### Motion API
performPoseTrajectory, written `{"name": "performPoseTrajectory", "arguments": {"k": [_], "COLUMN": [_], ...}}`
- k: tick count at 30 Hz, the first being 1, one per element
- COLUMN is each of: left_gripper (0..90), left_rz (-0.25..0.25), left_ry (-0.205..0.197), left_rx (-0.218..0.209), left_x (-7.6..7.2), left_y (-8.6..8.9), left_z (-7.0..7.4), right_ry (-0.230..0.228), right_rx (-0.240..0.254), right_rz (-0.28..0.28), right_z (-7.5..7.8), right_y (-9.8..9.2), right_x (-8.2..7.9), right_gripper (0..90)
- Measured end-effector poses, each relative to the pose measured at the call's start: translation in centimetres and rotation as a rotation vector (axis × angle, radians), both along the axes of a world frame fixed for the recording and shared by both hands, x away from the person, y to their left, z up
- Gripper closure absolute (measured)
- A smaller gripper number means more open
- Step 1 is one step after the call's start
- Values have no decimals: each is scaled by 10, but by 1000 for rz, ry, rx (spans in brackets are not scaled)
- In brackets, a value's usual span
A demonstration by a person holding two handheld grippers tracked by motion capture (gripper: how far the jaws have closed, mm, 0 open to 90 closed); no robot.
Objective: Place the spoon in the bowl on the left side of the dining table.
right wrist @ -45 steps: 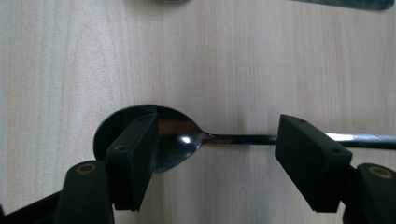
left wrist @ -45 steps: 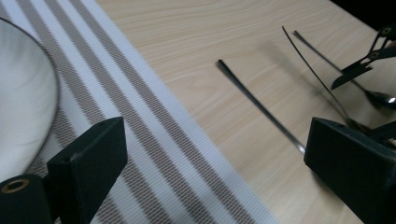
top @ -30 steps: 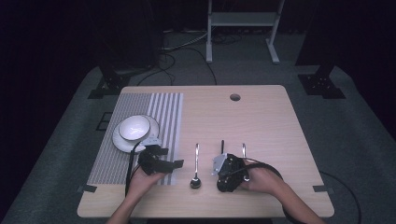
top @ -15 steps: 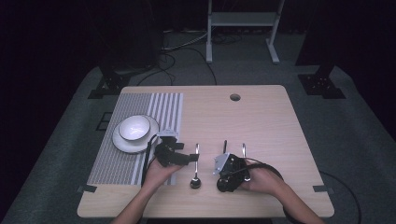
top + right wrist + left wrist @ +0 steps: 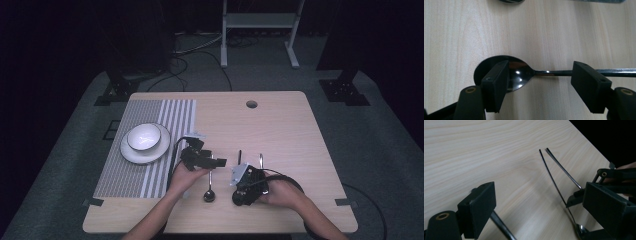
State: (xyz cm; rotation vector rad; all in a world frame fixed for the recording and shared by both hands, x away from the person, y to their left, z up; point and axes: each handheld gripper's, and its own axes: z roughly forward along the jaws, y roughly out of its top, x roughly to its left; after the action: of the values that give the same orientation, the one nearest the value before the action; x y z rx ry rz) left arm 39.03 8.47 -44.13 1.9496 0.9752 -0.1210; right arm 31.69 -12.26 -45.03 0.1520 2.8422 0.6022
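Three metal utensils lie side by side near the table's front. My left gripper [image 5: 212,161] hovers open over the handle of the left spoon [image 5: 209,195]; in the left gripper view its open jaws [image 5: 541,202] show that dark handle [image 5: 502,229] just under the left jaw. My right gripper [image 5: 245,184] is open and low over the middle spoon [image 5: 520,72], one jaw by the bowl and the other beside the handle [image 5: 554,72], without closing on it. That spoon's handle [image 5: 239,156] sticks out past the gripper. A third thin handle [image 5: 260,160] lies to its right.
A white bowl [image 5: 143,136] sits on a white plate [image 5: 131,152] on a striped placemat [image 5: 160,112] at the left. A cable hole [image 5: 251,104] is near the far edge. Cables trail from both grippers. The far half of the table [image 5: 280,125] is bare wood.
My left gripper has moved right from the placemat's edge to above the left spoon's handle. The right gripper has stayed over the middle spoon.
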Motion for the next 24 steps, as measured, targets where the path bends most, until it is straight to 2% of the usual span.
{"name": "performPoseTrajectory", "arguments": {"k": [7,8,14,17,21,24], "left_gripper": [141,171,222,252,344,379], "left_rz": [-6,-4,-5,1,1,-8], "left_ry": [31,37,77,82,104,124], "left_rx": [15,10,19,33,39,36], "left_x": [8,9,16,19,25,28], "left_y": [-13,-15,-25,-31,-38,-43], "left_z": [-4,-5,-9,-10,-12,-15], "right_ry": [-1,0,-7,-13,-15,-16], "right_rx": [-3,-1,8,8,6,8], "right_rz": [8,8,12,20,31,32], "right_z": [0,0,0,-1,0,-1], "right_y": [0,0,-1,-1,-1,-1], "right_x": [0,0,0,0,0,0], "right_gripper": [297,297,298,299,299,299]}}
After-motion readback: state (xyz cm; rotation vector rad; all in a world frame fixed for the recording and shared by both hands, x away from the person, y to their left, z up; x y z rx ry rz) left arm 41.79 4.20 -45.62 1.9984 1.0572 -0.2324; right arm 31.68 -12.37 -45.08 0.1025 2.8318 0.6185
